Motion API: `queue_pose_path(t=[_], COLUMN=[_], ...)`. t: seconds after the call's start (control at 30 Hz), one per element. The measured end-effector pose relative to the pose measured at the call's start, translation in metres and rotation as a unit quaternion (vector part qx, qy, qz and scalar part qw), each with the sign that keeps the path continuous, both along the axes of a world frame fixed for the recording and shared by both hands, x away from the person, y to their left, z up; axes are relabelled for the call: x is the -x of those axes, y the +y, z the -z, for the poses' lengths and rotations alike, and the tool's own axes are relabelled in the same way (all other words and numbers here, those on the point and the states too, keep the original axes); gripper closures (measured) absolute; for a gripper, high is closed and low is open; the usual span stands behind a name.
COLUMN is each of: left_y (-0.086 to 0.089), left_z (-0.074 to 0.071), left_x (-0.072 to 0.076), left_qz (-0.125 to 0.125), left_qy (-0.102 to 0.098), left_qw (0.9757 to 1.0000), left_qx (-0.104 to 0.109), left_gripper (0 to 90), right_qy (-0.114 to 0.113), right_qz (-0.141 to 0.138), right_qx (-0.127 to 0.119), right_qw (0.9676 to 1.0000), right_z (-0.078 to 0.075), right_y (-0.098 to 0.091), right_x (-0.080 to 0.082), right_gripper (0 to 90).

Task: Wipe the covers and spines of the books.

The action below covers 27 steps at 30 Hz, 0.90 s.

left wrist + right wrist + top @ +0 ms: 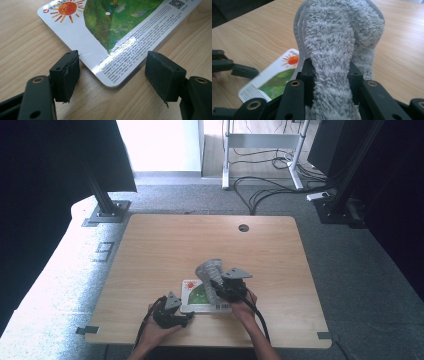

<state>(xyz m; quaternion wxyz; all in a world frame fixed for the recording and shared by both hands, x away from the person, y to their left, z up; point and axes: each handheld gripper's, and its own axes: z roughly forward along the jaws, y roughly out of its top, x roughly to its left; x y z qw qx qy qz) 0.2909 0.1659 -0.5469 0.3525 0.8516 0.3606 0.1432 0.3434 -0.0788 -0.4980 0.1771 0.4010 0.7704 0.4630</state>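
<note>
A light wooden table (165,245) stands on grey carpet, with a round cable hole (243,228) near its far edge, black frame posts at both far corners and loose cables on the floor beyond.

Near the front edge, about the middle of the table, lies a glossy board book (196,296), flat on the wood. Its cover shows an orange sun (67,8) in one corner, a green shape across the middle, a block of small print and a QR code (176,3).

The left gripper (175,316) sits low at the book's near left corner. In the left gripper view its jaws stand wide apart, one on each side of the rounded corner (112,83), and neither pad presses on the book.

The right gripper (220,287) is above the right part of the book, in the person's right hand (243,307). Its jaws are pinched on a fluffy grey cloth (337,50), the pile bulging between the pads. The cloth is held up off the table, rising in a folded hump over the book's far right side, with the book partly under it.
</note>
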Motion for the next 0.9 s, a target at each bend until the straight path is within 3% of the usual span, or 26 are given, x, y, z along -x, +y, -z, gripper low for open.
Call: queue_pose_path(t=[0.13,0.37,0.5,0.6,0.9], left_y=[0.0,0.0,0.0,0.0,0.0], left_z=[0.0,0.0,0.0,0.0,0.0], left_x=[0.0,0.0,0.0,0.0,0.0], left_qz=[0.0,0.0,0.0,0.0,0.0], left_qy=[0.0,0.001,0.001,0.001,0.001], left_qw=[1.0,1.0,1.0,1.0,1.0], left_qx=[0.0,0.002,0.002,0.002,0.002], left_gripper=[28.1,28.0,28.0,27.9,27.9], right_qy=[0.013,0.033,0.032,0.034,0.036], right_qz=[-0.021,-0.054,-0.07,-0.071,-0.067], right_qx=[0.008,0.046,0.072,0.087,0.082], right_qw=[0.9997,0.9969,0.9944,0.9931,0.9937], right_z=[0.008,0.022,0.025,0.028,0.026], right_y=[0.026,0.069,0.085,0.09,0.081], right_x=[-0.007,-0.02,-0.02,-0.02,-0.021], right_gripper=[66.4,66.1,65.4,65.0,64.0])
